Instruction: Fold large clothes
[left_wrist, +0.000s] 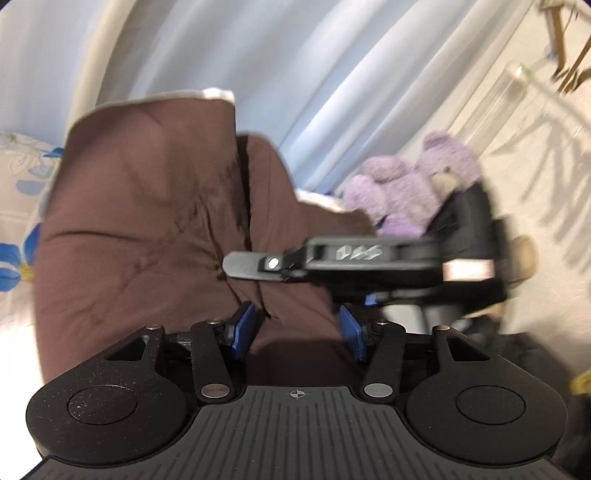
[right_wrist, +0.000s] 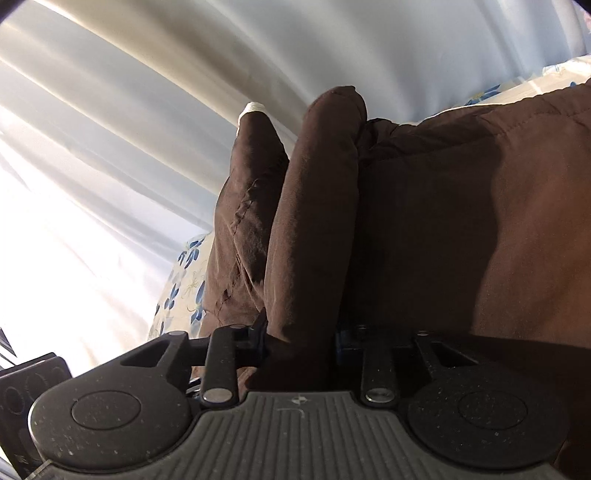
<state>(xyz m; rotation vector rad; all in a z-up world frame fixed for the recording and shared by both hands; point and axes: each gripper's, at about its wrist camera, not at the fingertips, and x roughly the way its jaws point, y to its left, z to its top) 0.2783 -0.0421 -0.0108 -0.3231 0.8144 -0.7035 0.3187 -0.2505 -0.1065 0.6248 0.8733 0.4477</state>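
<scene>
Left wrist view: both tools, left (left_wrist: 297, 328) and right (left_wrist: 242, 266), grip the brown garment (left_wrist: 147, 221); marker scrawl unreadable.

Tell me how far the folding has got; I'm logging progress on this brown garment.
Done: little that shows; the brown garment is still bunched and puffy on the floral sheet. In hand: both grippers pinch it, the left gripper and the right gripper each with brown fabric between the blue fingers. Left: laying it flat and making the folds.
</scene>
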